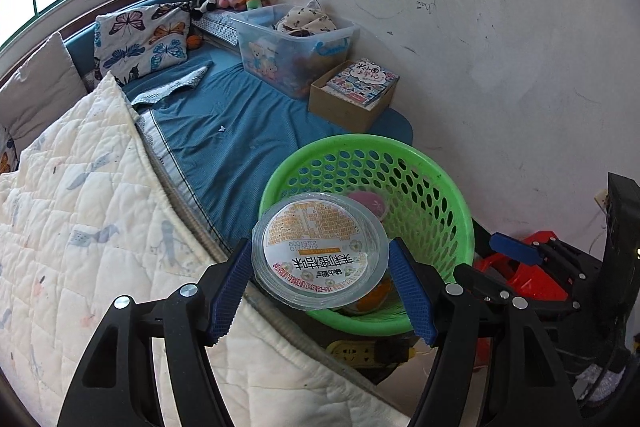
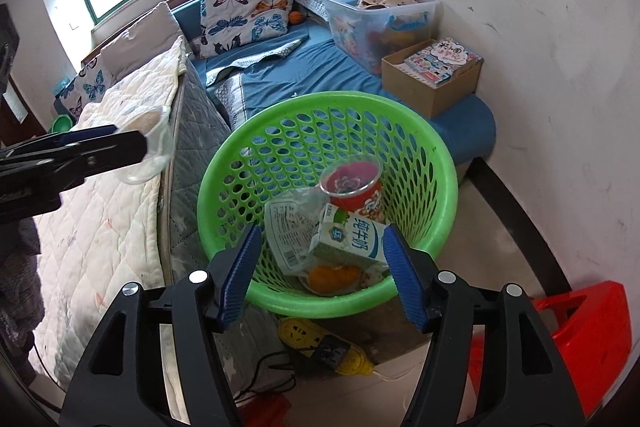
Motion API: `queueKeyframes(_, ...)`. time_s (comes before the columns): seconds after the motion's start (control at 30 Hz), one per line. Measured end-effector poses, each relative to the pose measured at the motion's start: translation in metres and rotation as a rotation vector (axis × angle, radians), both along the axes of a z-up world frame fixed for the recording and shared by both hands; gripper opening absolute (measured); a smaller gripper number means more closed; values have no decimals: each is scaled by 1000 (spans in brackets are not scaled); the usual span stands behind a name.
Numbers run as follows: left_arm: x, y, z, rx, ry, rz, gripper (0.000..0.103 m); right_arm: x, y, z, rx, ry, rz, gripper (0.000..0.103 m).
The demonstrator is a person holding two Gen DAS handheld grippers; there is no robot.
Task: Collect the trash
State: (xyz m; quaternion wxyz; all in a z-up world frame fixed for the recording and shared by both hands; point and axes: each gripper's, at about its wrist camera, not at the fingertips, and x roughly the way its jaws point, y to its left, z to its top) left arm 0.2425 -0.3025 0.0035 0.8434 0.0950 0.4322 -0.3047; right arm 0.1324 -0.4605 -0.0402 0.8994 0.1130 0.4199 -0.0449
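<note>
The clear plastic tub (image 1: 320, 251), round with a printed label on its lid, is clamped between the blue pads of the left tongs (image 1: 320, 263). It sits above the near rim of the green basket (image 1: 436, 195), at the edge of the bed. In the right wrist view the same tub (image 2: 154, 151) appears left of the basket, above the white quilt (image 2: 112, 163).

The basket (image 2: 224, 179) contains a milk carton (image 2: 352, 241), a red cup (image 2: 354, 189), a crumpled clear wrapper (image 2: 288, 227) and an orange item (image 2: 332, 277) at the bottom.

The right tongs (image 2: 320, 267) stand apart over the near side of the basket, with nothing pressed between the pads; the carton lies below them.

A yellow power strip (image 2: 320, 343) lies on the floor beside the basket. A red stool (image 2: 588, 339) stands to the right. A cardboard box (image 2: 432, 83) rests on the bed's blue sheet (image 2: 304, 75).
</note>
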Motion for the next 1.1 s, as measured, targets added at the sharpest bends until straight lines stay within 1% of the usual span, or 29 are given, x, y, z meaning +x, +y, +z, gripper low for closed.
queueKeyframes(0.2, 3, -12, -7, -5, 20, -17, 68, -2, 1, -4, 5, 6, 4, 65)
queueKeyframes(0.23, 4, -14, -8, -7, 25, -18, 69, -2, 0, -5, 7, 7, 3, 65)
queueKeyframes(0.3, 4, -16, -10, -16, 29, -19, 75, -3, -1, -6, 11, 7, 2, 65)
queueKeyframes(0.67, -6, -24, -13, -12, 18, -37, 75, -6, -2, -8, 13, 9, -4, 65)
queueKeyframes(0.93, -11, -18, -6, -12, -2, -46, 76, -8, 3, -2, 7, -3, 0, 65)
queueKeyframes(1.0, -13, -16, -5, -13, -7, -43, 77, -9, 4, 0, 5, -6, 2, 68)
queueKeyframes(1.1, -14, -10, -4, -13, -5, -34, 77, -11, 7, 3, 0, -10, 7, 68)
